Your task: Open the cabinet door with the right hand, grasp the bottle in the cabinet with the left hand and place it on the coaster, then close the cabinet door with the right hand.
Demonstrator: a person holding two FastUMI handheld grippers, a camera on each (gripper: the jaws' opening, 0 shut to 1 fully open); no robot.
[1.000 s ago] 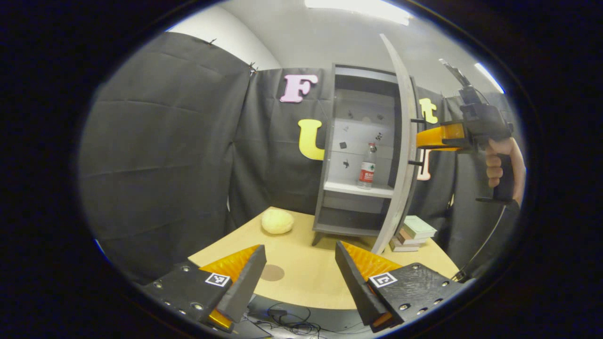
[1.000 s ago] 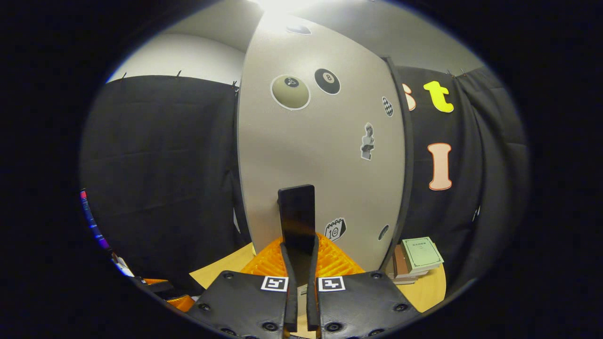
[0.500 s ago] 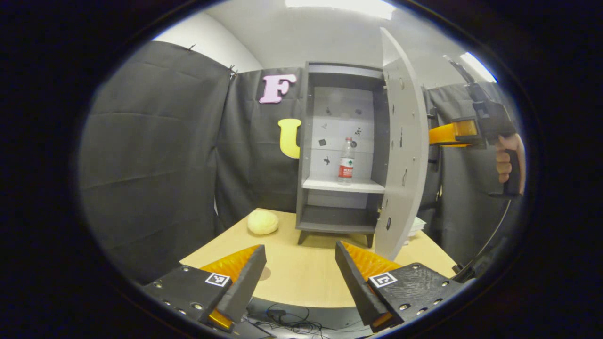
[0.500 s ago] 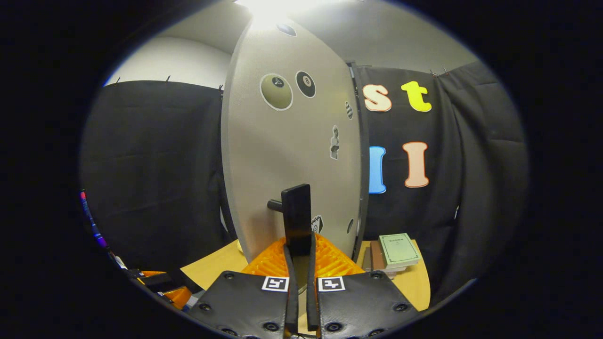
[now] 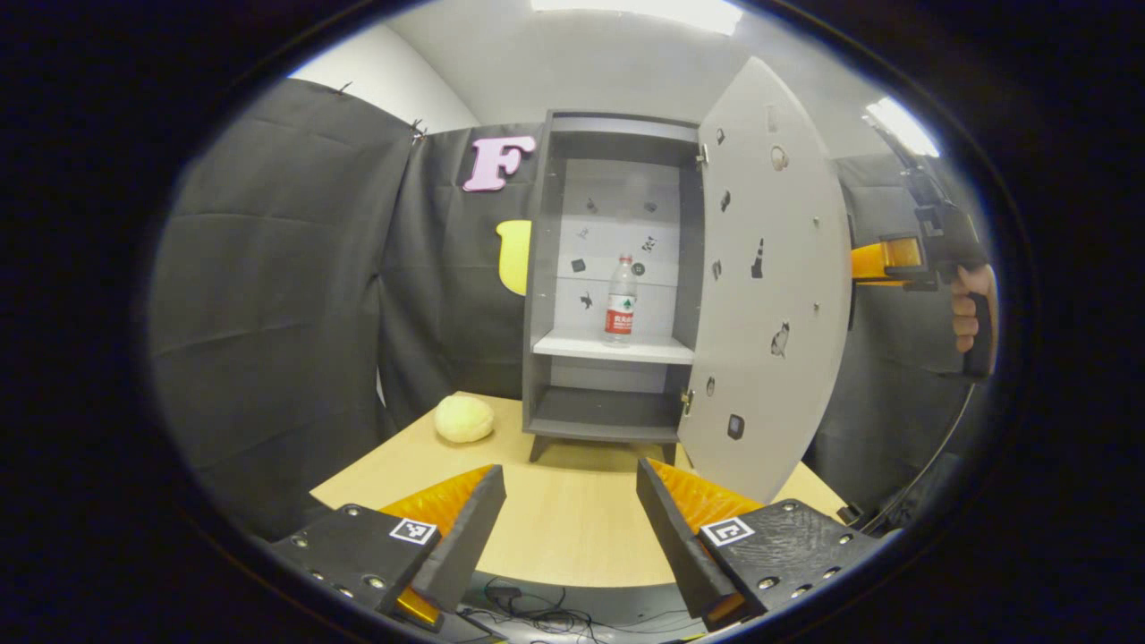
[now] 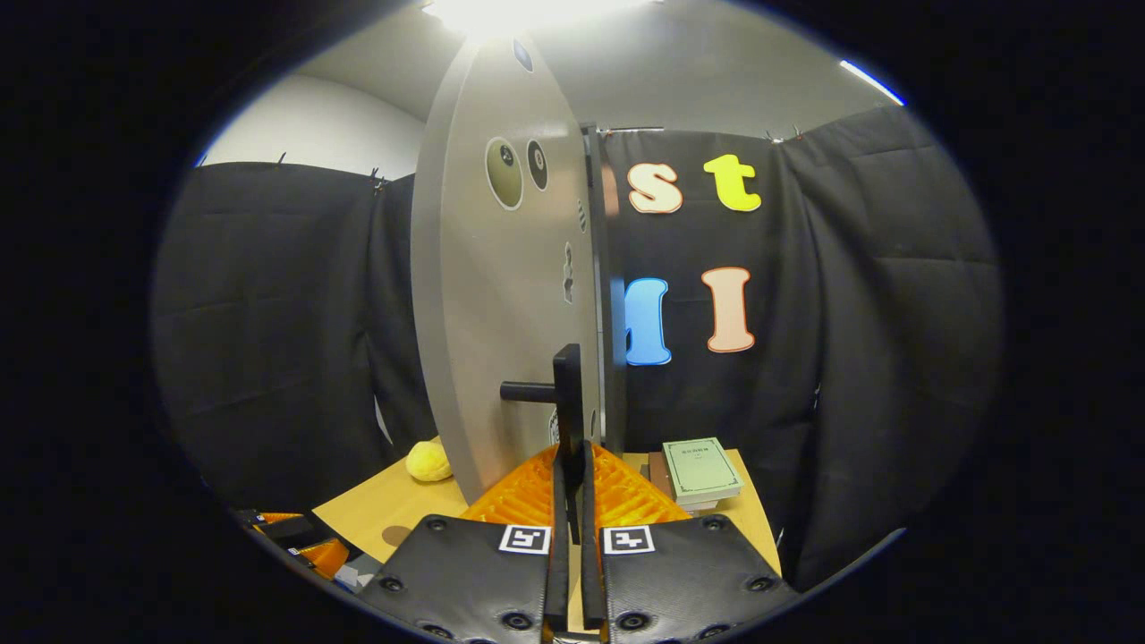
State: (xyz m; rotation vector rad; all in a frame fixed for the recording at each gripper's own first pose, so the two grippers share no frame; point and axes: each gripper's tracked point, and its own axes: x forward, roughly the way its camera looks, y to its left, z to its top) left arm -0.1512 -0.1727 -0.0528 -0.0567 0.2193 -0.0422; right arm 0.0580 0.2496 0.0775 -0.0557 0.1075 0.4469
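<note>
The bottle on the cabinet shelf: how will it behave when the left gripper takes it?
The bottle is tall, narrow and upright, so a high nudge would probably tip it. It looks like clear thin plastic, likely light and slightly squashy.

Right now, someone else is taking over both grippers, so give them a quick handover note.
Right gripper: shut on the cabinet door's handle, door swung wide open.
Left gripper: open, empty, hovering over the table's near edge.
Bottle: upright on the cabinet's middle shelf.
Coaster: on the table near the front.
Done: door opened.
Left: grasp the bottle with the left, set it on the coaster, close the door with the right.
</note>
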